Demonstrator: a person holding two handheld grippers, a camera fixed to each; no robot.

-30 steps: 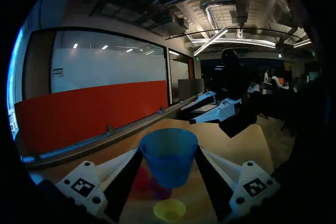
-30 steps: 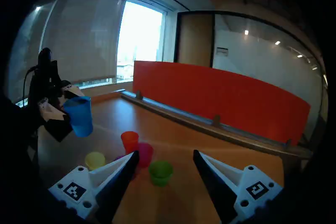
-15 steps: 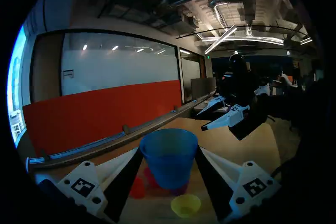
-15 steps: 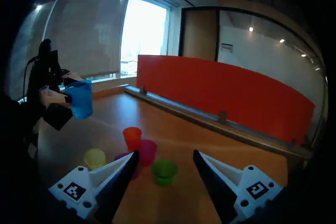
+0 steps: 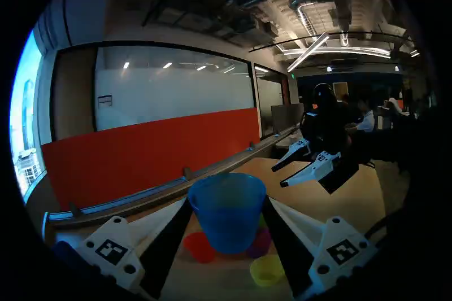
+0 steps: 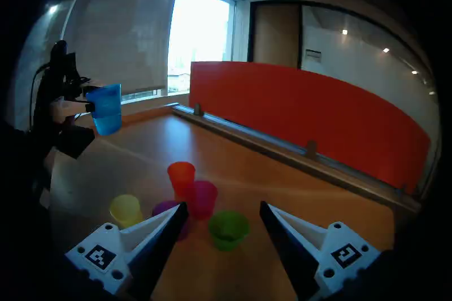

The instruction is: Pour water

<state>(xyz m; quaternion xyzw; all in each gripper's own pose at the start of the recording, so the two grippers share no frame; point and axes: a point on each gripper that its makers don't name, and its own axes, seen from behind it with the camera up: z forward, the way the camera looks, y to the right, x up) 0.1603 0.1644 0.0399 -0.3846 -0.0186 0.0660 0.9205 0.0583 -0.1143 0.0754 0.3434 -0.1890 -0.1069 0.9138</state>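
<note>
Lifted higher, the upright translucent blue cup (image 5: 227, 219) sits pinched in the left gripper (image 5: 227, 200) — right gripper (image 6: 223, 205) gapes empty.

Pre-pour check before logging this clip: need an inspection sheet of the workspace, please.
Surface: wooden table, no spill visible.
Job's things: blue cup upright, held aloft, contents unclear; red cup, magenta cup, purple cup, yellow cup, green cup clustered on table.
Clutter: nothing seen.
Grippers: left gripper shut on blue cup; right gripper open, empty, aimed at the cluster.
Cables: one dark cable loops beside left gripper.
Surroundings: orange partition, bright window, people seated far off.
</note>
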